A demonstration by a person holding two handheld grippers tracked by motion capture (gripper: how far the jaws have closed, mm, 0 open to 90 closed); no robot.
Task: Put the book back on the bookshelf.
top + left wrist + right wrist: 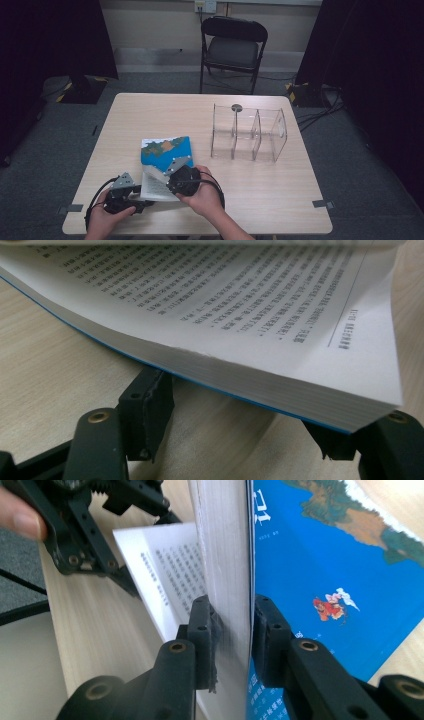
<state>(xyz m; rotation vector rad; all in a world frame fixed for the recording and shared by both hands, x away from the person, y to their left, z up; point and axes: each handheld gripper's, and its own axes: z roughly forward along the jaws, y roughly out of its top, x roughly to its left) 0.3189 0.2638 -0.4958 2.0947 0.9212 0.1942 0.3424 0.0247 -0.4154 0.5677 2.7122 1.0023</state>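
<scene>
A paperback with a blue illustrated cover (167,147) lies open near the table's front edge, its printed pages (154,186) facing up. My right gripper (232,625) is shut on the raised front cover (320,565) together with a thick wad of pages (225,555), holding them upright. My left gripper (240,427) lies low on the table at the lower block's near corner (280,390). Its jaws stand apart beneath that corner, and the pads do not squeeze it. In the high view the left gripper (142,196) is left of the book and the right gripper (164,174) is over it.
A clear acrylic organizer (248,132) with three compartments stands on the right half of the wooden table (280,200). A black folding chair (232,47) is behind the far edge. Dark curtains flank the room, and cables run on the floor at right.
</scene>
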